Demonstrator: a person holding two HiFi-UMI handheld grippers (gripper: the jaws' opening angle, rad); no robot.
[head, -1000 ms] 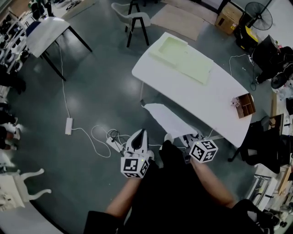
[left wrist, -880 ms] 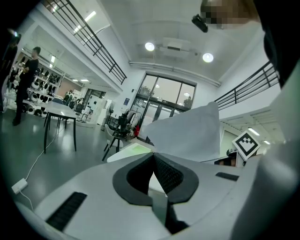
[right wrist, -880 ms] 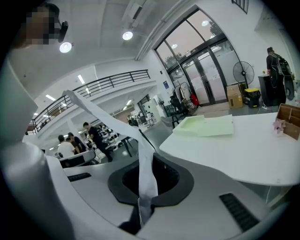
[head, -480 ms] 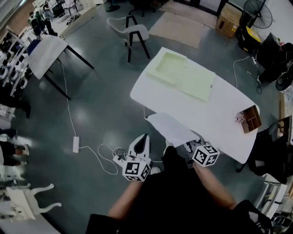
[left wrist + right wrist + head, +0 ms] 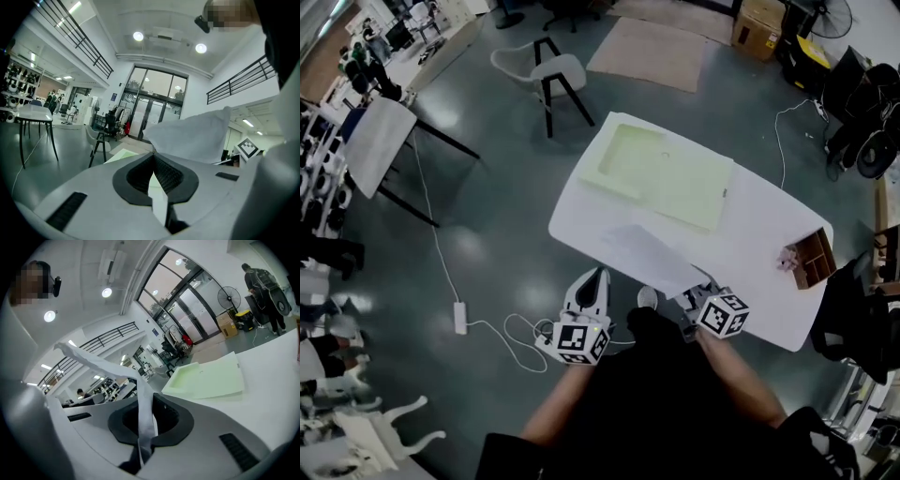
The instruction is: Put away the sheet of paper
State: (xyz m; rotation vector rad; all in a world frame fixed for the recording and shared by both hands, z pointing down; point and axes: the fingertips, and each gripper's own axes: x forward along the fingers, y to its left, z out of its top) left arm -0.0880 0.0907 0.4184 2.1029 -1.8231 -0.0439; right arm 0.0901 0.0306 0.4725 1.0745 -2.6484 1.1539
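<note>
The white oval desk (image 5: 769, 234) carries an open pale-green plastic folder (image 5: 666, 178), likely where the white sheet of paper (image 5: 642, 255) belongs. The sheet hangs over the desk's near edge. The right gripper (image 5: 698, 298) has its fingers clamped on the sheet's edge; the left gripper (image 5: 596, 277) has its fingers together, empty. Carry the sheet flat over the folder before letting go.

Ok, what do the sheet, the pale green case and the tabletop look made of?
Sheet: thin matte white paper; it curls limply above the right claw pinching it. Pale green case: probably plastic or coated card, smooth, with stiff flat panels and a raised rim. Tabletop: smooth white laminate or painted board, faint sheen; which one is unclear.
</note>
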